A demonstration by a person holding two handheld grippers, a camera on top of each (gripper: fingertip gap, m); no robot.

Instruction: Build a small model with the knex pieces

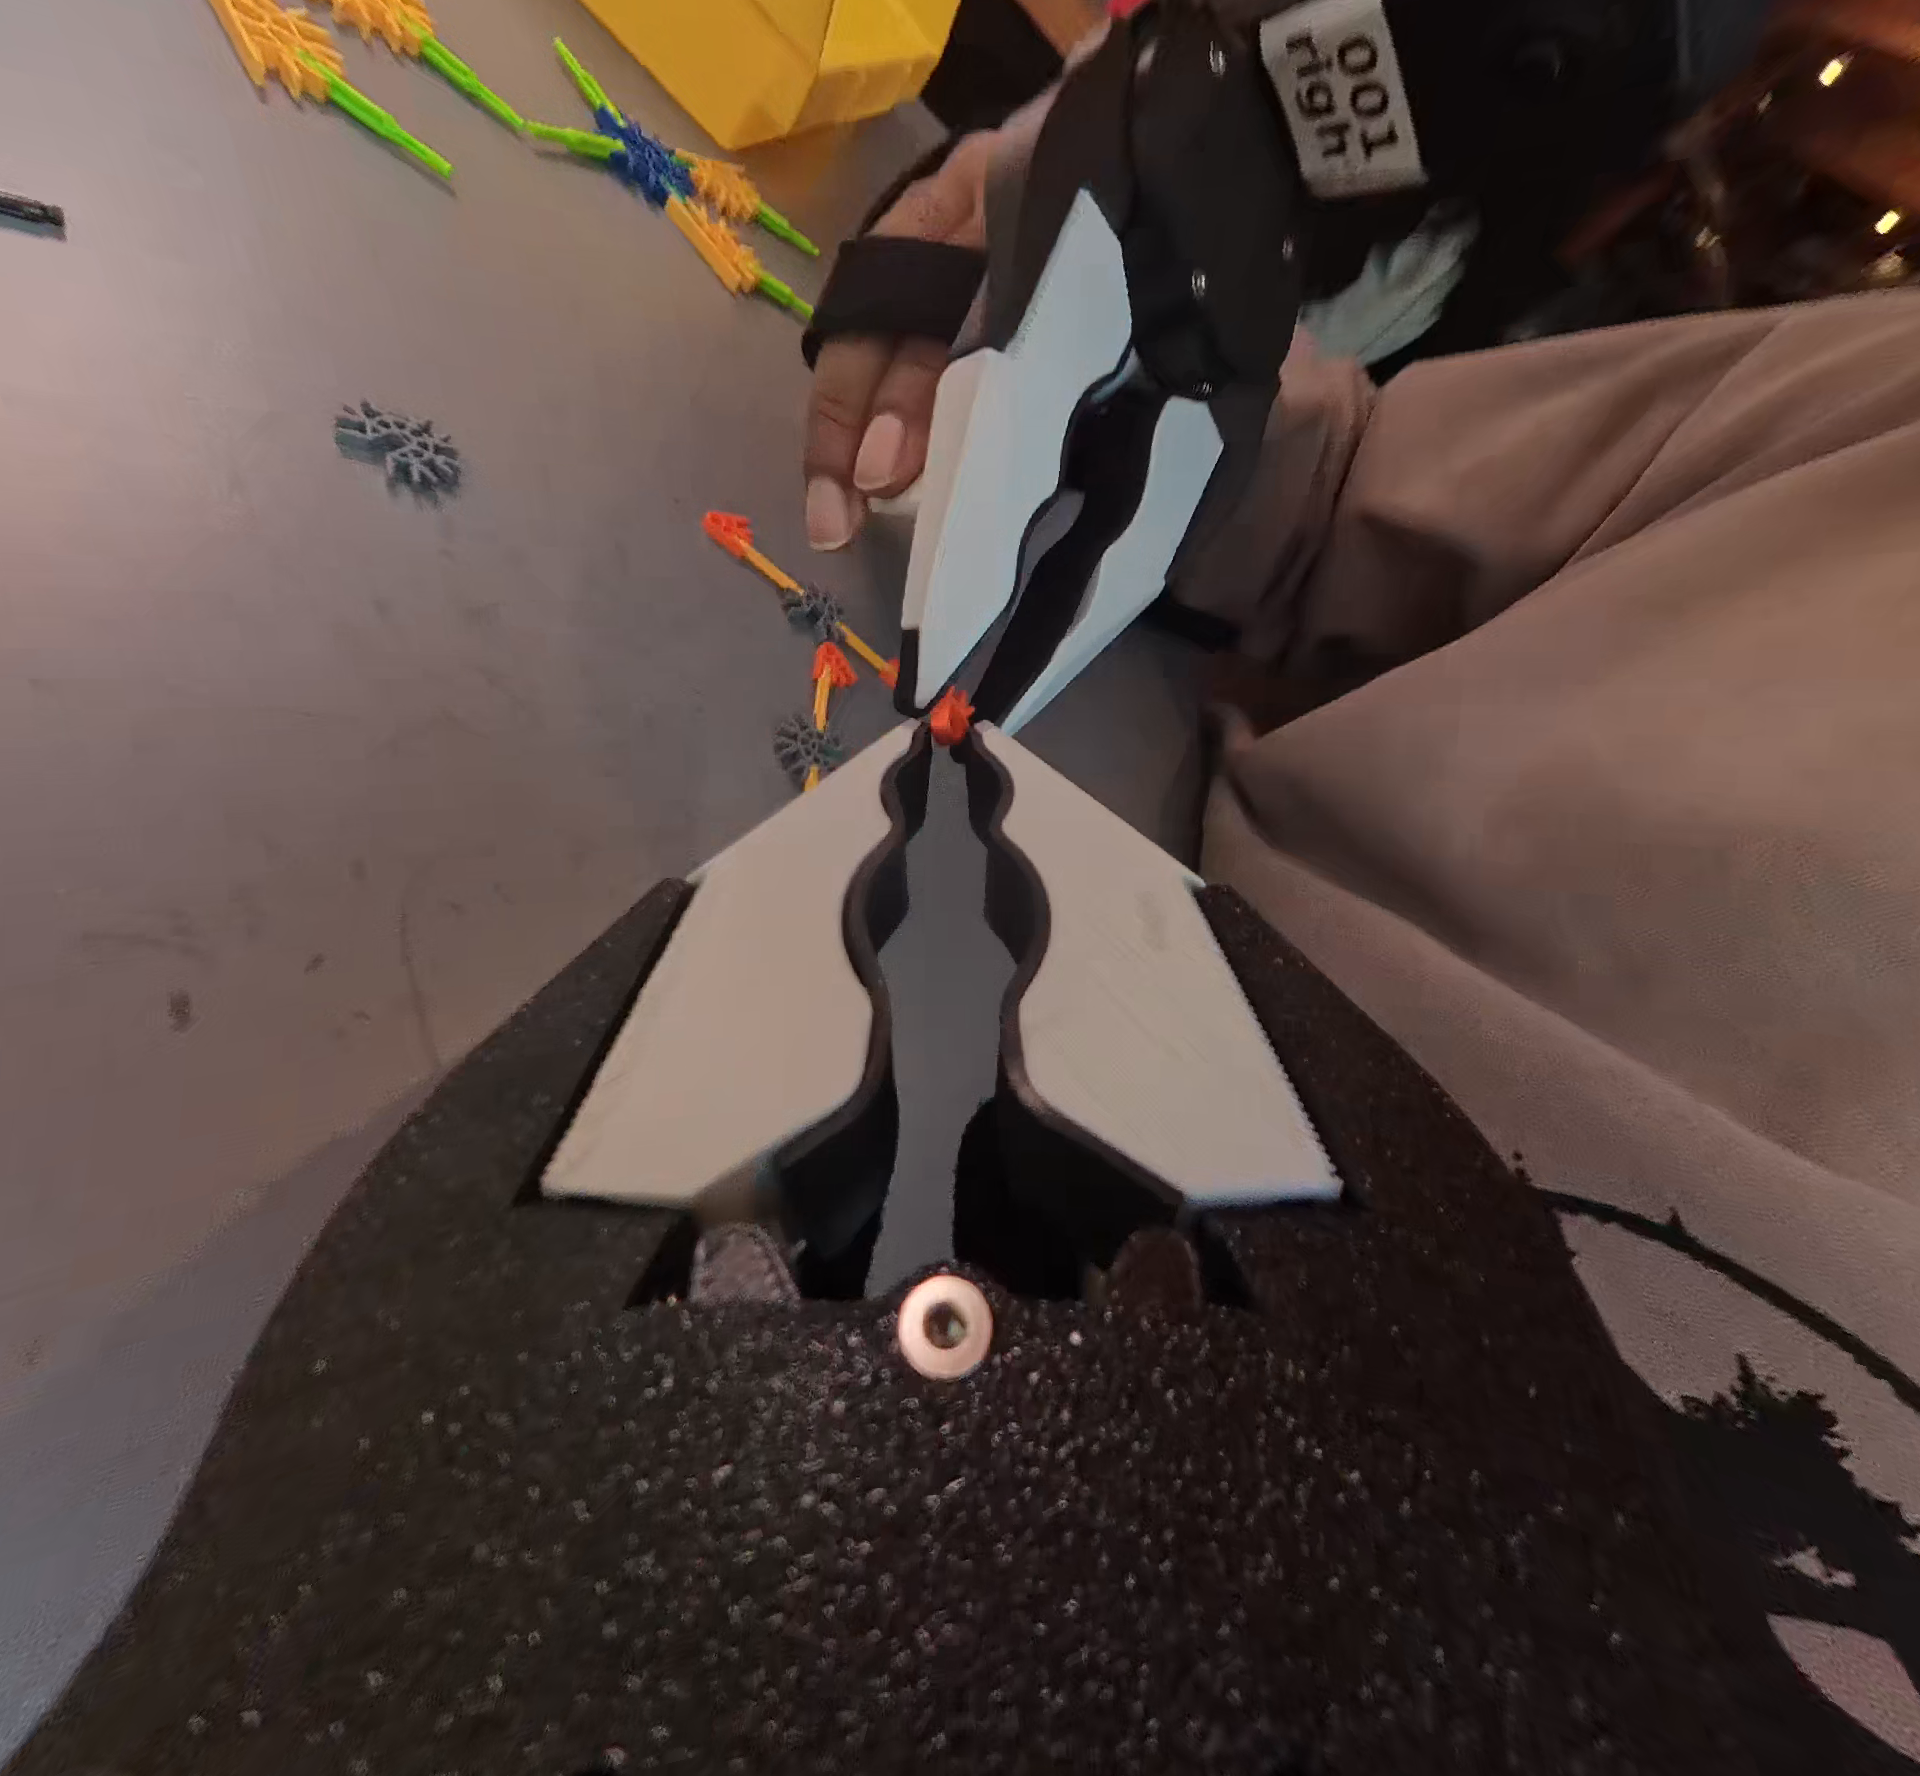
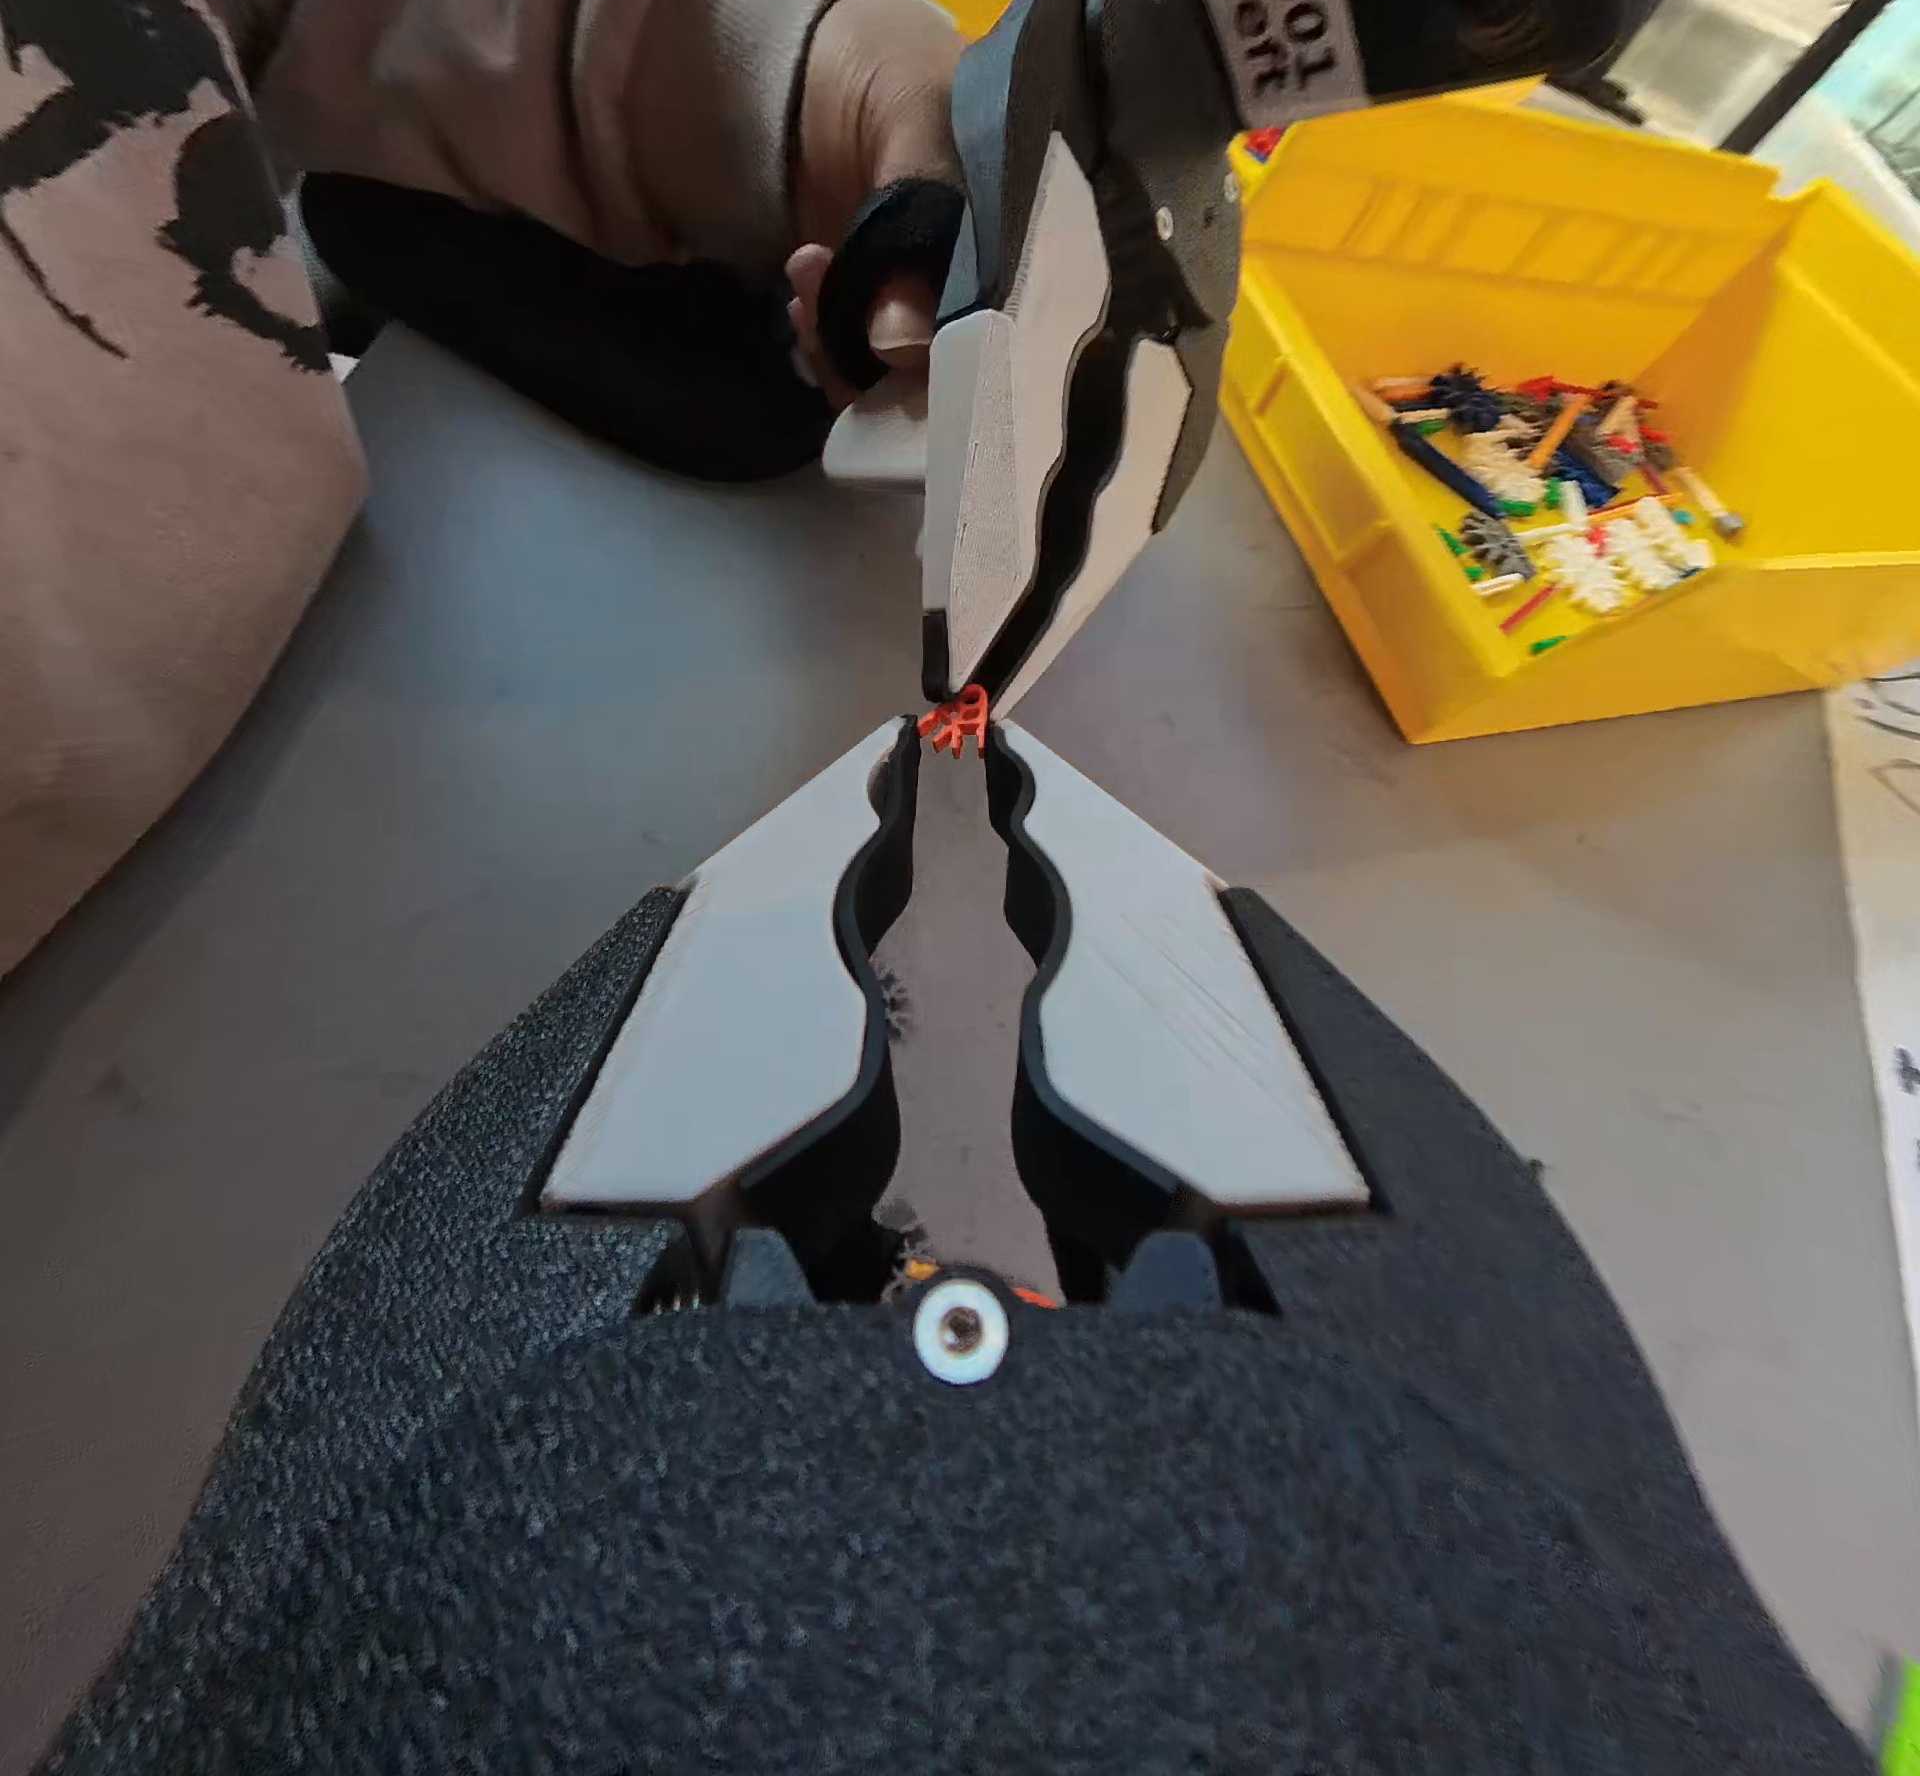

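I have both grippers tip to tip over the grey table (image 2: 520, 687), and one small orange connector (image 1: 950, 716) sits pinched between them. My left gripper (image 1: 948, 739) is clenched on its near end; the right gripper (image 1: 951, 703) comes down from the far side and clamps the other end, so each tool is equally close and the piece bridges the two sets of tips. In the right wrist view the connector (image 2: 956, 724) shows as a short ribbed clip of hard moulded plastic, held off the table, its long axis running roughly across the tips, though it is too small for me to be sure. The fingers (image 2: 748, 999) are smooth pale plastic with wavy black rubber edges. Left of the tips lies a small chain (image 1: 821, 646) of orange clips, thin yellow rods and grey snowflake hubs. A yellow bin (image 2: 1558, 666) of mixed pieces stands far right.
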